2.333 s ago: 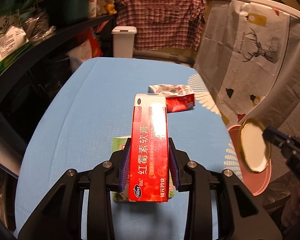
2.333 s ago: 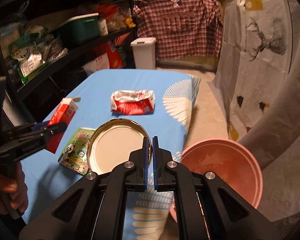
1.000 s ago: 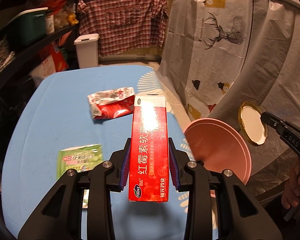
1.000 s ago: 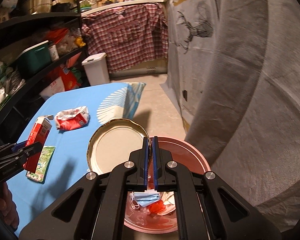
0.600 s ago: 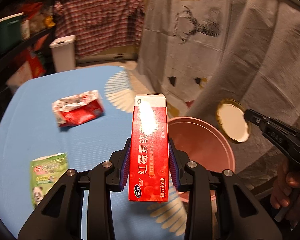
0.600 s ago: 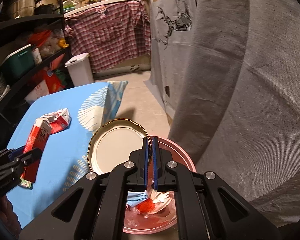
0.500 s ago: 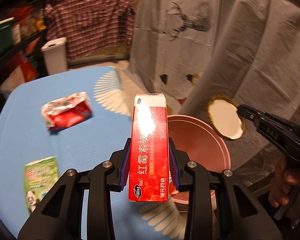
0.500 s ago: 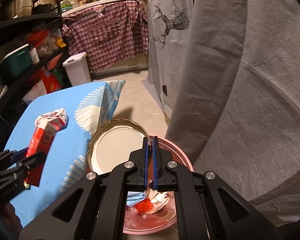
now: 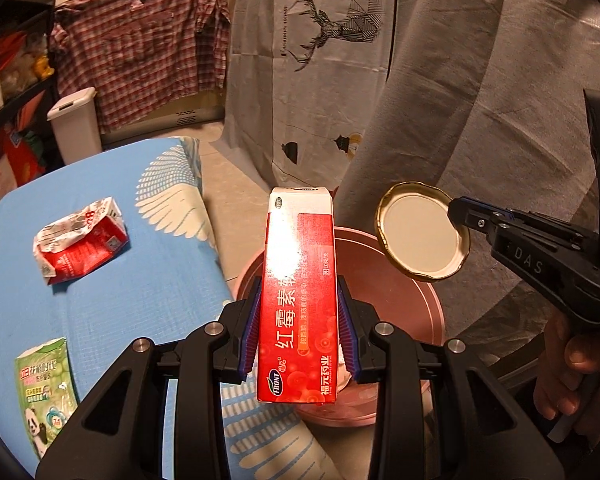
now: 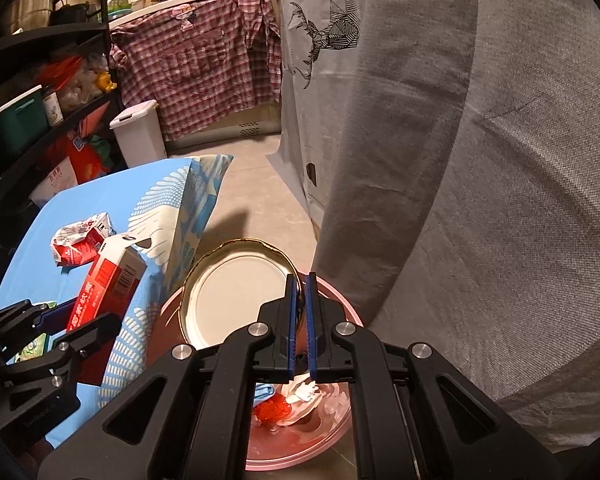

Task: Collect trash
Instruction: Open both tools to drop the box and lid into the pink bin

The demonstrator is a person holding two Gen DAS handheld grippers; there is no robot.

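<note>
Beside blue table point(image 9: 100, 292), left gripper point(image 9: 299, 334) clamps red box point(image 9: 298, 300) above pink bin point(image 9: 432, 304).

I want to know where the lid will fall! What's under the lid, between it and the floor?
The pink bin. In the right wrist view, the gold lid hangs over its mouth, with trash already inside.

Item count, as observed.

Hand-held grippers: two, the left hand-held gripper point(image 9: 298, 332) and the right hand-held gripper point(image 10: 300, 320).

Red boxes: one point(image 9: 298, 304).

Jar lids: one point(image 9: 422, 232).

Pink bins: one point(image 9: 432, 312). Contents include a red scrap, a blue piece and white crumpled pieces; exact number cannot be told.

Crushed red-and-white cartons on the tabletop point(image 9: 120, 280): one point(image 9: 78, 246).

Green packets on the tabletop: one point(image 9: 44, 392).

White lidded bins on the floor: one point(image 9: 76, 124).

Plaid shirts hanging: one point(image 9: 140, 48).

Deer-print sheets: one point(image 9: 312, 60).

Shelf goods at left: too cluttered to count.
</note>
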